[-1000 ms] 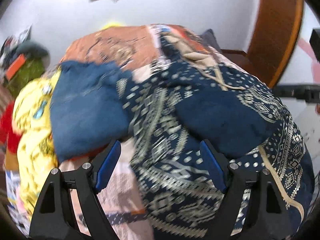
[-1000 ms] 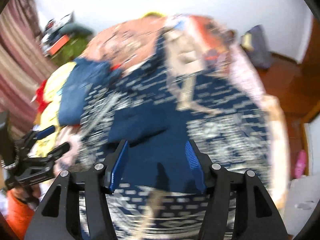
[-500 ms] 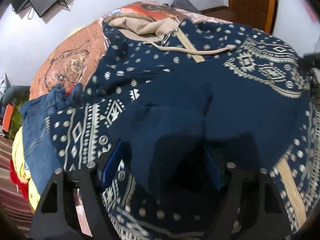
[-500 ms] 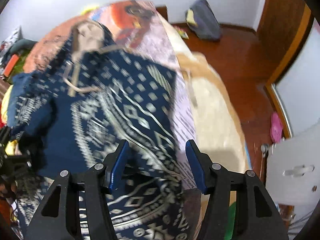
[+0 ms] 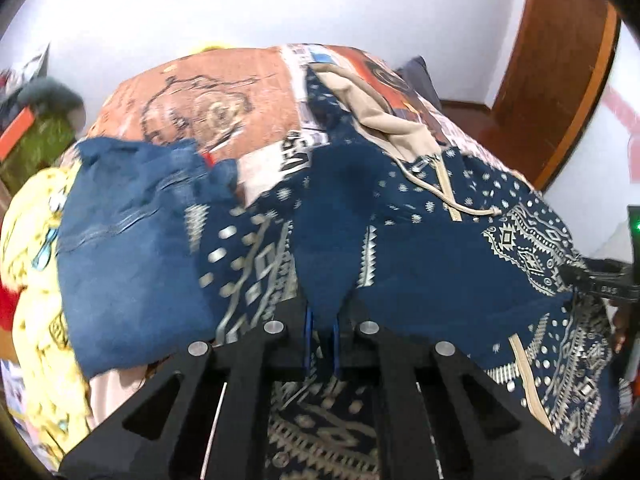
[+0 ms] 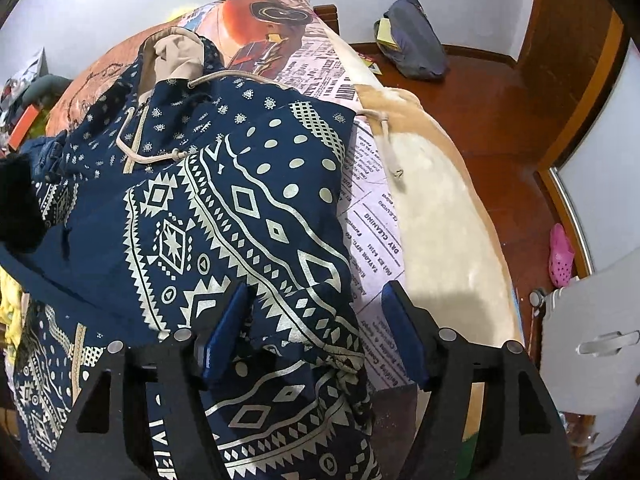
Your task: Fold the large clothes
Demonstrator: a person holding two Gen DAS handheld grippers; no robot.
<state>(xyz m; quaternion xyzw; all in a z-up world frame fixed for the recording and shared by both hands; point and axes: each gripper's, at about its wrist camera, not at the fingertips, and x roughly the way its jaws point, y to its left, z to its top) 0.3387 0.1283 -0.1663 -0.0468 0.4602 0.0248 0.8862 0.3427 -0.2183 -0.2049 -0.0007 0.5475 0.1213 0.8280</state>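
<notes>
Left hand-held gripper (image 5: 321, 340) newly clamped on hoodie (image 5: 440, 272)

Newspaper-style printing is showing on the bedsheet (image 6: 370, 216), just right of the patterned hoodie (image 6: 224, 208). The words "DRY CLEANING" are reading clearly there; the smaller lines around them are staying too fine to make out, as are the far headlines.

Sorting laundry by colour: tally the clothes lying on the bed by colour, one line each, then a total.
Navy patterned: 1, the hoodie, pinched in the left gripper; the right gripper is open over it.
Blue denim: 1, the jeans.
Yellow printed: 1, the yellow garment.
Red: 1, a red piece, mostly hidden.
Total: 4
</notes>
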